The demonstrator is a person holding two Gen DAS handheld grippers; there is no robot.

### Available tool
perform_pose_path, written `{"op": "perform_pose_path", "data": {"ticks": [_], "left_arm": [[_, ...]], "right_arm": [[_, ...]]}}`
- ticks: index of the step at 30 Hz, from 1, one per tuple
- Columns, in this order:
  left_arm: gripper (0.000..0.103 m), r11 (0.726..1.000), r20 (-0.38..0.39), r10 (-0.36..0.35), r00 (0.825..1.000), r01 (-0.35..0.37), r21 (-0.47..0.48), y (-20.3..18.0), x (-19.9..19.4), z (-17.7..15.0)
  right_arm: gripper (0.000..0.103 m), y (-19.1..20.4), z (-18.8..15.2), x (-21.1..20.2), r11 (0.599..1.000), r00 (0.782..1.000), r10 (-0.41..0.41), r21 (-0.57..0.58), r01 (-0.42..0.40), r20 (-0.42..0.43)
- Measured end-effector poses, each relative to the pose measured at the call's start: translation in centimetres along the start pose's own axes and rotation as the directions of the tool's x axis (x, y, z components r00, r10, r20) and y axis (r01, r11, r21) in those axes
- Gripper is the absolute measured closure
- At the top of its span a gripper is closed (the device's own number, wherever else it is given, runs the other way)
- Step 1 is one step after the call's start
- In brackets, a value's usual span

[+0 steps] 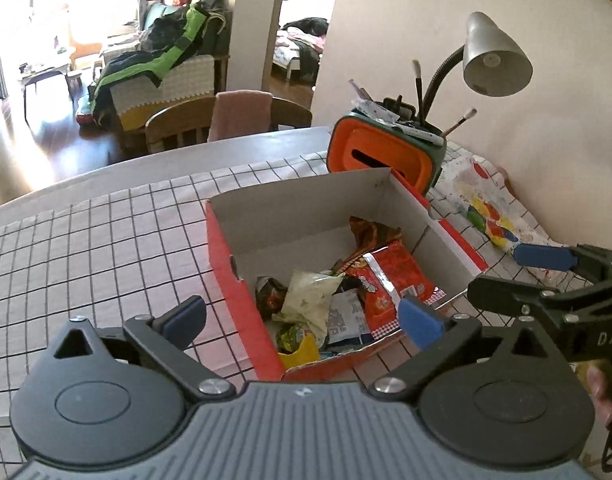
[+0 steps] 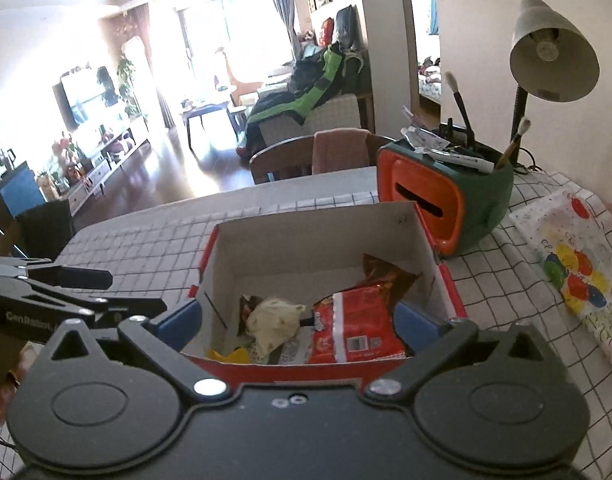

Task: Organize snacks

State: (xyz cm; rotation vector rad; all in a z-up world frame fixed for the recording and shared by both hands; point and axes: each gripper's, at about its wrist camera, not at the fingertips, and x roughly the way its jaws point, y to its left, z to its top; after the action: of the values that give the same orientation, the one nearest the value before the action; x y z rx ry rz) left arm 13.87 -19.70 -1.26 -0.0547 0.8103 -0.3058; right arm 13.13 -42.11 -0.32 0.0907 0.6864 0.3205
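A red carton (image 1: 306, 208) (image 2: 313, 240) with white inner walls stands open on the checked tablecloth. Inside it lie a red snack packet (image 1: 389, 280) (image 2: 353, 332), a pale crumpled packet (image 1: 309, 300) (image 2: 274, 320), a brown-orange packet (image 1: 369, 236) (image 2: 385, 276) and a yellow wrapper (image 1: 300, 354) (image 2: 230, 356). My left gripper (image 1: 302, 320) (image 2: 118, 292) hovers open at the carton's near left corner, holding nothing. My right gripper (image 2: 298, 320) (image 1: 517, 274) is open too, above the near edge, its blue pads apart and bare.
Behind the carton stands an orange and green holder (image 1: 369, 152) (image 2: 421, 204) with brushes, and a grey desk lamp (image 1: 493, 60) (image 2: 553, 60). A balloon-printed pack (image 1: 485, 208) (image 2: 573, 268) lies at the right. A wooden chair (image 1: 226, 120) (image 2: 306, 156) sits past the table's far edge.
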Motion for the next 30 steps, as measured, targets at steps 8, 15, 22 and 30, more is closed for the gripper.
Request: {"op": "perform_pose_path", "data": {"ticks": [8,15,22,30], "left_arm": [[0.0,1.0,0.022,0.021,1.0,-0.021,-0.01,-0.2,-1.4,-0.3],[0.0,0.999,0.056,0.044,0.997,-0.044,-0.002,-0.7,-2.2,-0.4],[0.0,0.998,0.082,0.057,0.995,-0.057,0.003,-1.2,-2.8,-0.6],[0.0,0.998,0.076,0.06,0.995,-0.061,0.005,-1.9,-3.0,-1.0]], "right_arm": [[0.0,1.0,-0.3,-0.9,1.0,0.998,-0.014,-0.013,0.015,0.055],[0.0,1.6,-0.3,-1.4,0.998,0.996,-0.058,-0.028,0.06,0.073],[0.0,0.8,-0.6,-1.2,0.998,0.997,-0.056,0.013,0.056,0.05],[0.0,1.2,-1.0,-1.5,0.999,0.998,-0.05,-0.006,0.05,0.045]]}}
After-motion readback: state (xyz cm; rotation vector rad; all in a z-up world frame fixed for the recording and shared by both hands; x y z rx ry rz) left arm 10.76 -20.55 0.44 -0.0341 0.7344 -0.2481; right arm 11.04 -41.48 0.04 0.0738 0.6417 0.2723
